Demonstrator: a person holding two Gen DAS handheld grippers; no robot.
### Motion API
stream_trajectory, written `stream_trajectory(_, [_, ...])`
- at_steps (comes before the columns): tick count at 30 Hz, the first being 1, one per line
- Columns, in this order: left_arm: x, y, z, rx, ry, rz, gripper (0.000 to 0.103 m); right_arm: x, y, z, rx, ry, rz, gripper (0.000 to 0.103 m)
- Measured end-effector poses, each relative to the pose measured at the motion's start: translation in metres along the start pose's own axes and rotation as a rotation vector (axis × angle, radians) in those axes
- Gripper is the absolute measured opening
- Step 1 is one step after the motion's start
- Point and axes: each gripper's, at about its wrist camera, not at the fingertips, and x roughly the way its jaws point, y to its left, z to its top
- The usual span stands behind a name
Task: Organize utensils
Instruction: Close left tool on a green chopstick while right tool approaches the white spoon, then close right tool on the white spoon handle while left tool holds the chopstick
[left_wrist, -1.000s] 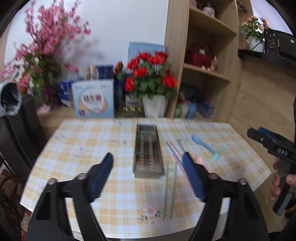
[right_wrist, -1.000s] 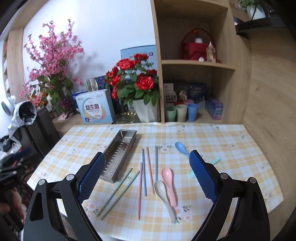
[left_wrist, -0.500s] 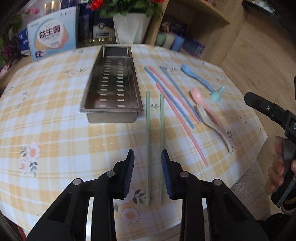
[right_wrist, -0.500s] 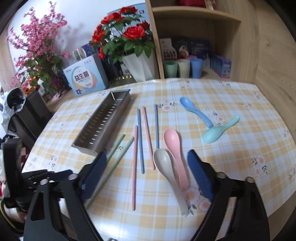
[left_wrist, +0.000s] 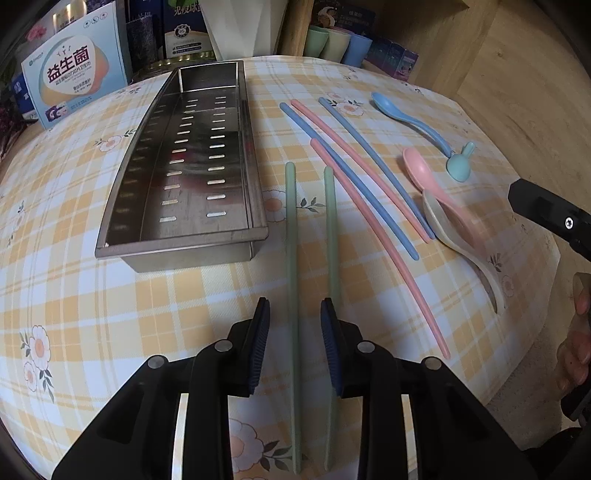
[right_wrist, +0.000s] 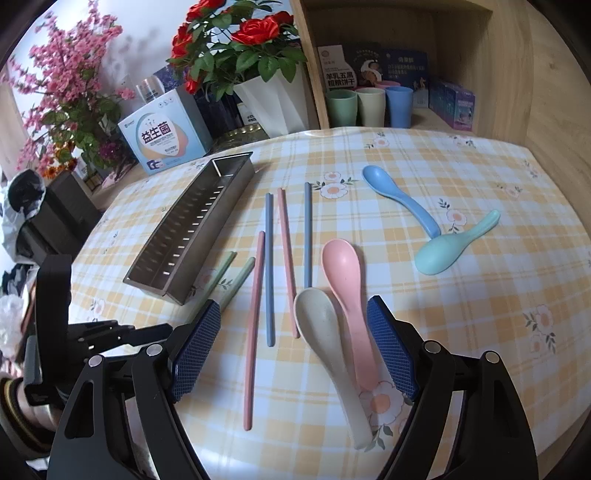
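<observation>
Two green chopsticks (left_wrist: 291, 258) lay at the steel tray's (left_wrist: 184, 240) three o'clock; left gripper (left_wrist: 293, 347) closing astride them, pads not yet pressing. Judged light, stiff, slick: pinch mid-shaft. Six chopsticks, four spoons counted. Right gripper (right_wrist: 295, 350) narrowing, wide, straddling beige spoon (right_wrist: 325, 332) and pink spoon (right_wrist: 343, 280).
</observation>
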Motion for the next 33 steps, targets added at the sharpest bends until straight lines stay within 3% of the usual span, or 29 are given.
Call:
stream_trajectory(4, [0.004,-0.001,0.004,0.001,-0.005,0.056,0.005,0.005,-0.006,0.0,0.017,0.01,0.008,0.078])
stream_trajectory(8, [0.002,0.002,0.0,-0.037,0.012,0.006,0.005,0.009,-0.014,-0.003,0.037,0.026,0.025,0.072])
stream_trajectory(13, [-0.005,0.001,-0.01,-0.057,-0.002,0.013,0.005,0.011,-0.02,-0.016,0.019,0.08,0.041,0.042])
stream_trajectory(18, [-0.004,0.001,-0.012,-0.055,0.002,0.019,0.005,0.012,-0.02,-0.032,-0.023,0.132,0.065,0.026])
stream_trajectory(33, [-0.006,0.007,-0.018,-0.072,-0.019,-0.004,0.006,0.038,-0.019,-0.039,-0.103,0.217,-0.061,0.026])
